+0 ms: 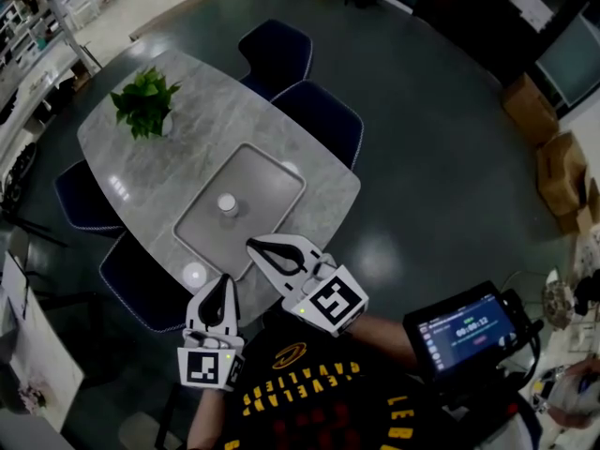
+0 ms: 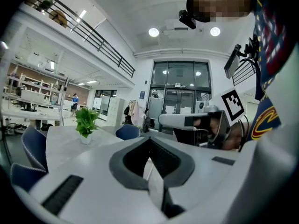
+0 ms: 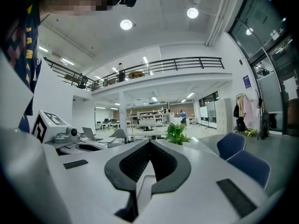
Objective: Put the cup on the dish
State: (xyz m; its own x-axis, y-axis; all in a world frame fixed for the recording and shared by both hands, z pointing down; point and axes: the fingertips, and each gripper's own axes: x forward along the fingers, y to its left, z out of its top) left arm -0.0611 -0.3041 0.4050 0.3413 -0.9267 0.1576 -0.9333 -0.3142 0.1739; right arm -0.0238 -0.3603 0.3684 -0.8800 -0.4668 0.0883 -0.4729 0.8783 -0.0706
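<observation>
Closest in are the two hand-held grippers, held before the person's black shirt at the near edge of the table (image 1: 309, 209); the left gripper (image 1: 228, 281) and the right gripper (image 1: 253, 245) are both clenched with nothing between the jaws, as each gripper's own view confirms; there the dark pads meet at the tips and grasp no object. The grey mat (image 1: 267, 172) in the middle of the table serves as landmark; the cup (image 1: 227, 203), small, white and upright, stands on the mat a little left of its centre; the potted plant (image 1: 145, 101) stands well beyond the mat's far left corner. The right gripper's tips hang at the mat's near edge, its long axis running from the marker cube up and left, so the cup lies ahead of and just left of that line; the left gripper sits further back, off the mat's near corner, so the right hand looks the nearer one to reach. A pale round patch (image 1: 195, 273) lies off the mat's near left corner; whether it is the dish or lamp glare I cannot tell; neither gripper view shows the cup.
</observation>
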